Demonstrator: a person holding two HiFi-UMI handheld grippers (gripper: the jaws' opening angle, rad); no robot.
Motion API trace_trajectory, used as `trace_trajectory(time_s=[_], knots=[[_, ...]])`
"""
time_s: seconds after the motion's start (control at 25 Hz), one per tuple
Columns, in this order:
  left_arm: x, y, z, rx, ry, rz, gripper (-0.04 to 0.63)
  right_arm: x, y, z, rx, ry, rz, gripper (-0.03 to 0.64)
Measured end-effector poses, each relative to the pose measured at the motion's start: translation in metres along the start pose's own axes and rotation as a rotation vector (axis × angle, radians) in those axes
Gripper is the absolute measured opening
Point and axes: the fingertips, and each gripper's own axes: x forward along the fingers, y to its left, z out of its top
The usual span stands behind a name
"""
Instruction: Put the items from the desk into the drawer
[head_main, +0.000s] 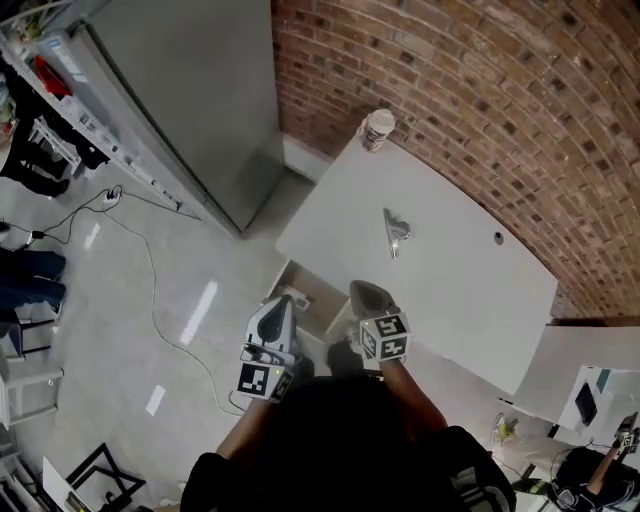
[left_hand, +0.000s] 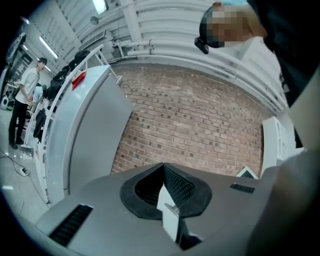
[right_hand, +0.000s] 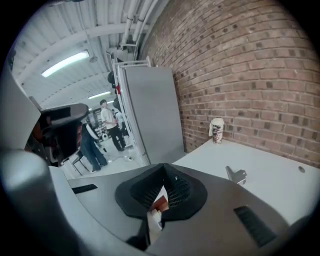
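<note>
On the white desk (head_main: 460, 290) a metal binder clip (head_main: 396, 232) lies near the middle, and a paper cup (head_main: 378, 129) stands at the far corner by the brick wall. The right gripper view shows the same clip (right_hand: 236, 175) and cup (right_hand: 217, 130) ahead. An open drawer (head_main: 303, 296) shows below the desk's near-left edge. My left gripper (head_main: 278, 304) hangs over the drawer side, its jaws meeting at the tip (left_hand: 164, 168). My right gripper (head_main: 368, 293) is at the desk's near edge, jaws shut (right_hand: 163, 168); nothing is plainly held.
A tall grey cabinet (head_main: 200, 100) stands left of the desk against the brick wall (head_main: 470, 110). A cable (head_main: 150, 270) trails over the floor. A small grommet hole (head_main: 498, 238) is in the desk top. Another white table (head_main: 585, 365) stands at the right. People stand in the background.
</note>
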Motion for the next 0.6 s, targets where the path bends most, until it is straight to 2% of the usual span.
trace_trajectory(time_s=[0.2,0.48,0.6], knots=[[0.013,-0.026,0.019,0.016,-0.047,-0.082,0.005,-0.054,-0.008,0.046,0.006,-0.147,-0.051,0.001],[0.021,-0.050,0.018,0.038,-0.015,-0.121,0.005,-0.131,-0.007,0.095,-0.026,-0.330,-0.109,0.000],[0.024,-0.056,0.010,0.043,0.014,-0.122,0.005,-0.149,-0.009,0.098,-0.032,-0.357,-0.126,0.000]])
